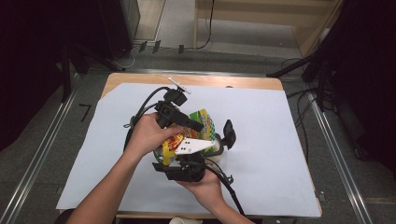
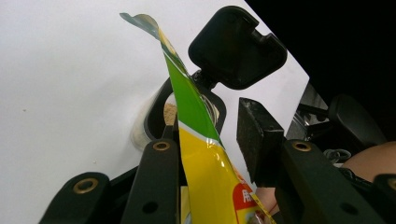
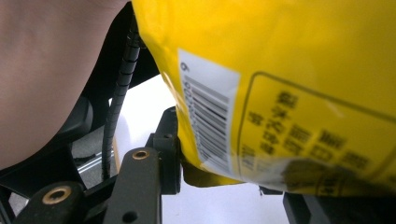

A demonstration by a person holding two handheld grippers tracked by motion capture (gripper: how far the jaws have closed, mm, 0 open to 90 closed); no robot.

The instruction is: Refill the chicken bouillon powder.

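Over the white sheet (image 1: 261,140) on the table, both hands hold a yellow-and-green snack bag (image 1: 201,122) tilted above a clear container (image 1: 215,150) whose black flip lid (image 1: 229,133) stands open. In the left gripper view, the left gripper (image 2: 219,140) has the bag's upper edge against one pad (the other pad stands clear of it), jaws partly open. In the right gripper view, the right gripper (image 3: 224,182) is partly closed around the bag's lower end, barcode facing the camera; whether both pads press it I cannot tell.
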